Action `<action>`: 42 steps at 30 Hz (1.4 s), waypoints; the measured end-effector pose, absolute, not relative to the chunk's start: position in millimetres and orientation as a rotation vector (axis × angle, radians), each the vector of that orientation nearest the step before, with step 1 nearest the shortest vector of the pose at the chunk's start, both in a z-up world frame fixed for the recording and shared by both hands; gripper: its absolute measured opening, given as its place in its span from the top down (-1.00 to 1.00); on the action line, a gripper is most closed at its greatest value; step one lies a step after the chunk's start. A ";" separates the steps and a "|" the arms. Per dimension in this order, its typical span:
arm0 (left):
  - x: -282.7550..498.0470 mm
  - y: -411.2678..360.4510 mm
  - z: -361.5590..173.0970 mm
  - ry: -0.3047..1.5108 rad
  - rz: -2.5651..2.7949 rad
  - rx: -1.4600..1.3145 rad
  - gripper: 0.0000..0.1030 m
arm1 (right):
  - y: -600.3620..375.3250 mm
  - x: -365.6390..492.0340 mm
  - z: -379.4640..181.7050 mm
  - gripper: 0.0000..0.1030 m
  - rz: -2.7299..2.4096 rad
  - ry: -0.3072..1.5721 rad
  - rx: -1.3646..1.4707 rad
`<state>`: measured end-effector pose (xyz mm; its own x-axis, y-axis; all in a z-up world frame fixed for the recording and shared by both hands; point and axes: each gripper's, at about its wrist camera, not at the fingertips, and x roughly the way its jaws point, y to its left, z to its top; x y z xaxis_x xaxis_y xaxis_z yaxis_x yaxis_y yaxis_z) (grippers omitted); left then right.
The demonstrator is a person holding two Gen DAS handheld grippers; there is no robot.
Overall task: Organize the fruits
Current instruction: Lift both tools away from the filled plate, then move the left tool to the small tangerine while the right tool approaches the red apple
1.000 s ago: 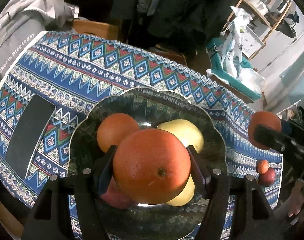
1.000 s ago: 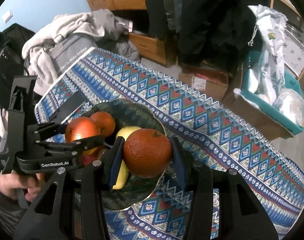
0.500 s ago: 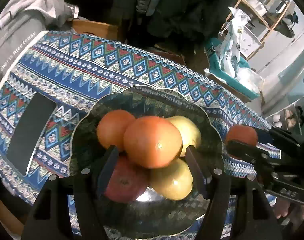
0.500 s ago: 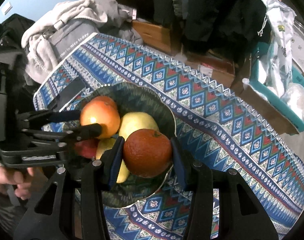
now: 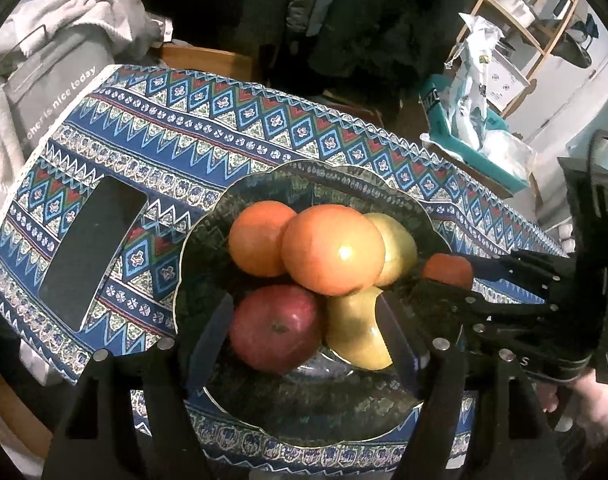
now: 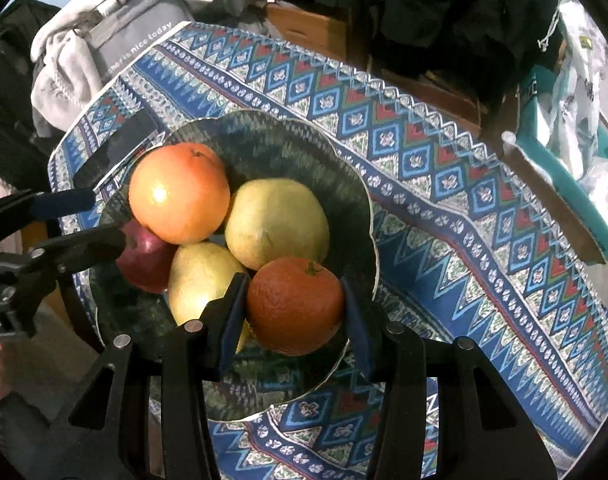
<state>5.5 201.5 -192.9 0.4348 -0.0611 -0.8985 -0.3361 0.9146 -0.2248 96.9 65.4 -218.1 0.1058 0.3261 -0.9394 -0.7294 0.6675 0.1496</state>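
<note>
Dark patterned bowl (image 6: 356, 184) holding grapefruit (image 6: 179, 194), two yellow pears (image 6: 277, 222), red apple (image 5: 275, 328), orange (image 5: 259, 238)

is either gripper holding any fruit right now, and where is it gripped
The right gripper clamps a dark orange by its two opposite sides. The left gripper is opening and holds nothing.

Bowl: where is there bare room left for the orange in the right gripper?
The bowl is bare along its far and right inner wall, beyond the pears. Its left half is crowded with stacked fruit. The cloth right of it is clear too.
</note>
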 end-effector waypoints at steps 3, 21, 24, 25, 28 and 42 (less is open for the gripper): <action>4.9 198.2 -190.9 1.112 0.177 -0.379 -0.46 | 64.3 97.2 -218.4 0.10 0.805 1.237 -0.396; 5.5 176.0 -166.4 1.079 0.142 -0.350 -0.46 | 33.5 95.5 -160.2 0.10 0.763 1.101 -0.306; 6.2 168.4 -159.6 1.066 0.128 -0.338 -0.46 | 26.5 93.5 -147.4 0.10 0.753 1.076 -0.288; 6.0 166.2 -157.3 1.059 0.127 -0.335 -0.46 | 24.0 92.4 -142.4 0.10 0.749 1.064 -0.286; 7.5 159.6 -151.0 1.042 0.116 -0.329 -0.46 | 16.0 89.9 -129.2 0.08 0.734 1.033 -0.276; 8.7 122.6 -106.4 0.951 0.009 -0.304 -0.46 | -30.2 76.7 -77.2 -0.05 0.672 0.916 -0.217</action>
<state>8.7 122.6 -106.4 0.5842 -0.1251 -0.8019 -0.1409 0.9574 -0.2520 76.7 -30.2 -77.2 0.4234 0.4433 -0.7901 -0.6205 0.7773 0.1037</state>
